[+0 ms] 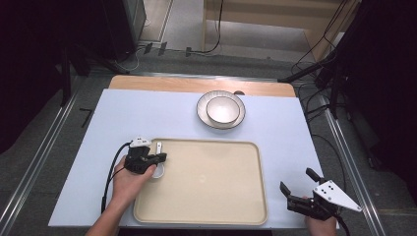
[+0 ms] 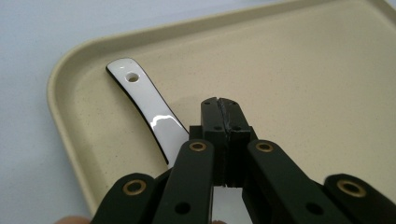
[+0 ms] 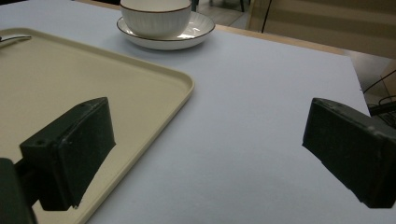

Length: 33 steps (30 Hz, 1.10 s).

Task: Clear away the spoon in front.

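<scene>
Left hand-held gripper (image 2: 219, 105) is clenched beside the ceramic spoon (image 2: 149, 107) on the tray (image 1: 246, 196); right hand-held gripper (image 3: 205, 154) is released. Reopen the left before regrasping the handle.

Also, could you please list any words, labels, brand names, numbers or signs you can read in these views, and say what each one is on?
None: no view carries readable text.
The beige tray, the white spoon, the bowl and its plate bear no writing.
The left gripper, the right gripper and its grey plate show only holes and brass rivets, no label.
</scene>
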Tool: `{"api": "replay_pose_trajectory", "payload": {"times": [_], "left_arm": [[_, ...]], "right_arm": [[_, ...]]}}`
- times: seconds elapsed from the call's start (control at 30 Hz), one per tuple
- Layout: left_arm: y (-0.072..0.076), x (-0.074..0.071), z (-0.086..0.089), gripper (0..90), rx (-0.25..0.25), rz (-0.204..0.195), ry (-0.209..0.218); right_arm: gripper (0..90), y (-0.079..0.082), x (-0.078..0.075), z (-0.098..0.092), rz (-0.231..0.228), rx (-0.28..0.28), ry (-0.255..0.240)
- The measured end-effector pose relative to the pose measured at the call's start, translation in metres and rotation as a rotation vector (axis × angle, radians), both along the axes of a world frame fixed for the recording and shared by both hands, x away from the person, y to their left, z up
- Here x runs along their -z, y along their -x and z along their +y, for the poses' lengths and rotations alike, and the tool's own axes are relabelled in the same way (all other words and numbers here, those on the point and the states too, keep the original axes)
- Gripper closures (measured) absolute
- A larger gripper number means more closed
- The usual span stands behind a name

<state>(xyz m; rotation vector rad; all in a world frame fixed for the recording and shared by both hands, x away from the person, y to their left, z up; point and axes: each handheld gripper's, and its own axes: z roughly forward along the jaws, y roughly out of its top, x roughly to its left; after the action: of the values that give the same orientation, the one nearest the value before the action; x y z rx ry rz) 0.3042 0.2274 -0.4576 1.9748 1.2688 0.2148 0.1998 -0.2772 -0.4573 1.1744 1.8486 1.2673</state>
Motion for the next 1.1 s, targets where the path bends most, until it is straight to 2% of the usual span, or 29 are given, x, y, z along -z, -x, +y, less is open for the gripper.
{"api": "replay_pose_trajectory", "payload": {"times": [0.23,0.5,0.6,0.73,0.83,0.87,1.0,1.03,1.1], "left_arm": [[0.003,0.001,0.008,90.0,0.012,0.002,0.004],[0.004,0.002,0.013,90.0,-0.015,-0.002,0.022],[0.006,-0.001,0.014,89.1,-0.013,-0.027,0.049],[0.010,-0.007,0.017,66.4,-0.030,-0.087,0.083],[0.012,-0.012,0.023,47.7,-0.046,-0.114,0.144],[0.013,-0.014,0.025,42.7,-0.052,-0.121,0.152],[0.017,-0.019,0.031,19.1,-0.057,-0.150,0.164],[0.018,-0.020,0.032,13.1,-0.053,-0.158,0.156],[0.020,-0.021,0.035,5.9,-0.037,-0.175,0.162]], "right_arm": [[2.3,0.000,0.000,0.000,-0.001,0.001,0.001],[2.3,0.000,0.000,0.001,0.000,0.001,0.002],[2.3,0.000,0.000,0.001,-0.001,-0.001,0.003],[2.3,0.000,0.000,0.001,-0.001,0.000,0.003],[2.3,0.000,0.000,0.001,0.000,0.000,0.003],[2.3,0.000,0.000,0.001,0.000,0.000,0.003],[2.3,0.000,0.000,0.001,0.000,0.000,0.002],[2.3,0.000,0.000,0.001,-0.001,0.001,0.003],[2.2,0.000,0.000,0.001,-0.001,0.001,0.002]]}}
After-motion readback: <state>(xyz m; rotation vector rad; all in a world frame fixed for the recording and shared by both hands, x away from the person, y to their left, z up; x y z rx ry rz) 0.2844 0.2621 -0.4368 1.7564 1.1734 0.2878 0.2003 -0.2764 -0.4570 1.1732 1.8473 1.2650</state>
